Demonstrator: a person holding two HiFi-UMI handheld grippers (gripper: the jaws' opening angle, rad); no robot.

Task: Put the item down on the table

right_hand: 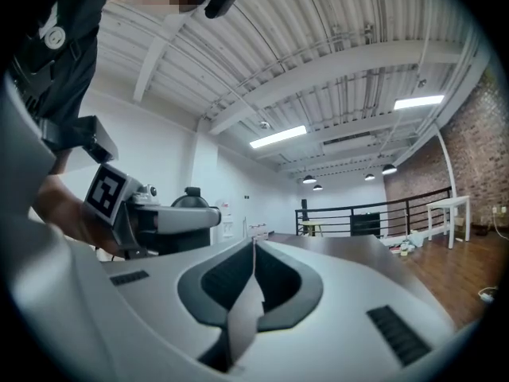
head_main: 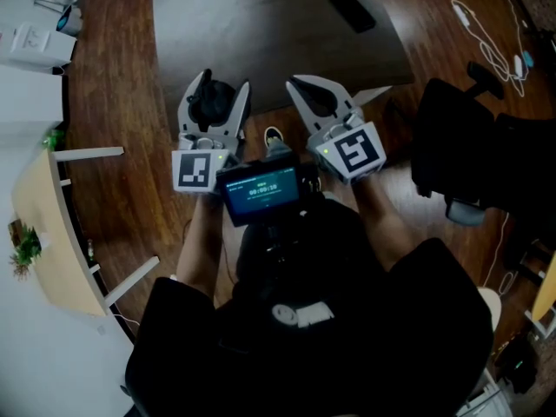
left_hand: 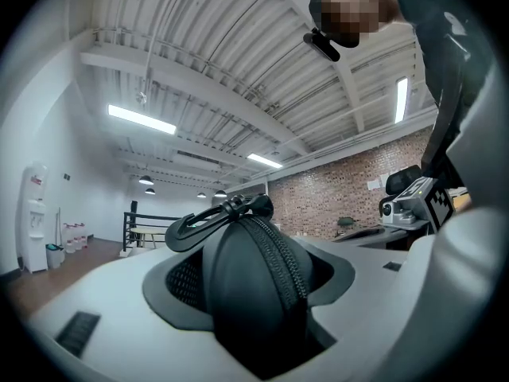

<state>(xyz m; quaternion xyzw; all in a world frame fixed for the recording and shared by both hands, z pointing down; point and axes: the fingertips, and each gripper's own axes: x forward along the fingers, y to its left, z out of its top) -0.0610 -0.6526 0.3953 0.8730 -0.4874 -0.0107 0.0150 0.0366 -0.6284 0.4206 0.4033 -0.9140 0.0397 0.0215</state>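
Note:
A black zipped pouch (head_main: pixel 211 102) with a carabiner clip (left_hand: pixel 208 217) sits between the jaws of my left gripper (head_main: pixel 215 85), which is shut on it. In the left gripper view the pouch (left_hand: pixel 246 285) fills the gap between the jaws, zip facing up. My right gripper (head_main: pixel 301 85) is beside it, shut with nothing in it; in its own view the jaws meet edge to edge (right_hand: pixel 253 249). Both grippers are held level, close to the near edge of the grey table (head_main: pixel 261 33). From the right gripper view the left gripper (right_hand: pixel 163 217) shows at the left.
A flat black object (head_main: pixel 352 10) lies on the grey table at the far right. A black office chair (head_main: pixel 473 150) stands at the right, and white cables (head_main: pixel 486 46) lie on the wooden floor. A white table (head_main: pixel 26 68) and a wooden shelf (head_main: pixel 48 233) are on the left.

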